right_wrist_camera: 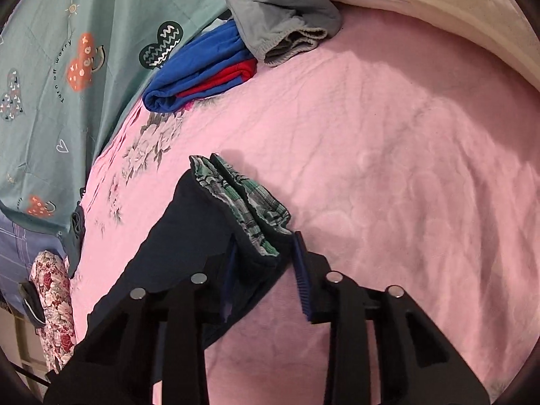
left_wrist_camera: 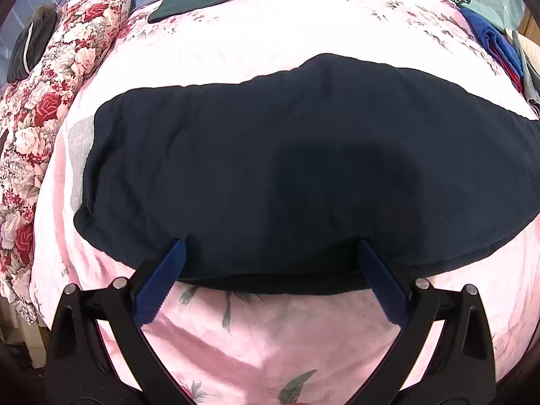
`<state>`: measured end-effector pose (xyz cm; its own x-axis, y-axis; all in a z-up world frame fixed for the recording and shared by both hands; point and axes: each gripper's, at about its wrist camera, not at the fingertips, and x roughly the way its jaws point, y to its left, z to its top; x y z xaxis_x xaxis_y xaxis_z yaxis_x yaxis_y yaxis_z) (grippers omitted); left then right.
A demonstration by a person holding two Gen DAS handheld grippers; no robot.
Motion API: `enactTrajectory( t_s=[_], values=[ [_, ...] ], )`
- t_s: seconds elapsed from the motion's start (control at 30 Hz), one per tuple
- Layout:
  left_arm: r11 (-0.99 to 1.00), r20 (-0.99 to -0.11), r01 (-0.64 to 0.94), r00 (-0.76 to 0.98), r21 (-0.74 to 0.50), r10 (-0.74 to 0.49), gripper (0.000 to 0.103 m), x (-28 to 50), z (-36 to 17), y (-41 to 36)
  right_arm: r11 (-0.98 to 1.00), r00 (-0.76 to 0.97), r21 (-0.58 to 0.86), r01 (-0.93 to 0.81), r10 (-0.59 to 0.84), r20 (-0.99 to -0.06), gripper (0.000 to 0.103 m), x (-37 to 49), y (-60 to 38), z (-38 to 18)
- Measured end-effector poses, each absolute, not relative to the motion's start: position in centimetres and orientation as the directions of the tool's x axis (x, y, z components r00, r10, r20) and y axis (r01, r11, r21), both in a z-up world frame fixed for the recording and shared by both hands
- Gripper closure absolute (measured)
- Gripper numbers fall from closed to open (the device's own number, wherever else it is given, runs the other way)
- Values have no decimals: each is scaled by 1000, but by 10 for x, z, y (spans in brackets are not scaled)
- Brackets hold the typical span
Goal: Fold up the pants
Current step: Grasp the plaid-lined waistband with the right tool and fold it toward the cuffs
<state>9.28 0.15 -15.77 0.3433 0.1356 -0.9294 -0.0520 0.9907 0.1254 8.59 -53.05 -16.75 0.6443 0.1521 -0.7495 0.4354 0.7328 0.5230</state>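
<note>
The dark navy pants lie spread on the pink floral bedsheet, in the middle part of the bed, with their long side running from the left to the right in the left wrist view. The left gripper has its two blue fingers wide apart, and their tips rest at the near edge of the pants; they hold nothing. The right gripper is at the waist end of the pants, where the green plaid lining shows. Its fingers stand on each side of the cloth corner with a gap between them, and I cannot tell if they really pinch the cloth. Toward the far edge of the bed lie a folded blue and red garment and a grey garment, touching each other, beside a teal cover with hearts. Along the left edge of the bed lies a red floral quilt.
</note>
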Motion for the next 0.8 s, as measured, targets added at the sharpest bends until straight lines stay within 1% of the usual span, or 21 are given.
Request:
enactTrajectory(
  t_s=[0.07, 0.2, 0.3, 0.47, 0.5, 0.6, 0.7, 0.8],
  values=[
    [991, -930, -50, 342, 123, 133, 2, 93, -158, 2, 730, 640, 533, 428, 171, -749, 83, 85, -532, -169],
    [993, -934, -34, 337, 115, 119, 2, 95, -157, 5, 716, 645, 550, 430, 183, -742, 87, 84, -530, -160],
    [995, -939, -22, 330, 98, 100, 2, 97, -156, 8, 752, 690, 539, 379, 159, -706, 87, 82, -514, -130],
    [998, -944, -4, 325, 55, 53, 2, 96, -147, 14, 906, 766, 389, 164, 132, -629, 88, 87, -443, -59],
    [999, -943, -6, 331, 39, 39, 2, 93, -143, 17, 932, 782, 350, 93, 150, -605, 88, 87, -418, -44],
    [1000, -932, -21, 363, 0, 7, 2, 85, -129, 28, 966, 794, 252, -63, 202, -574, 88, 86, -354, -23],
    [999, -920, -52, 391, -14, 7, 2, 73, -120, 44, 966, 772, 137, -221, 259, -580, 88, 81, -281, -26],
    [997, -920, -81, 392, -17, 16, 2, 62, -118, 60, 930, 701, 70, -360, 319, -638, 88, 76, -214, -58]
  ],
)
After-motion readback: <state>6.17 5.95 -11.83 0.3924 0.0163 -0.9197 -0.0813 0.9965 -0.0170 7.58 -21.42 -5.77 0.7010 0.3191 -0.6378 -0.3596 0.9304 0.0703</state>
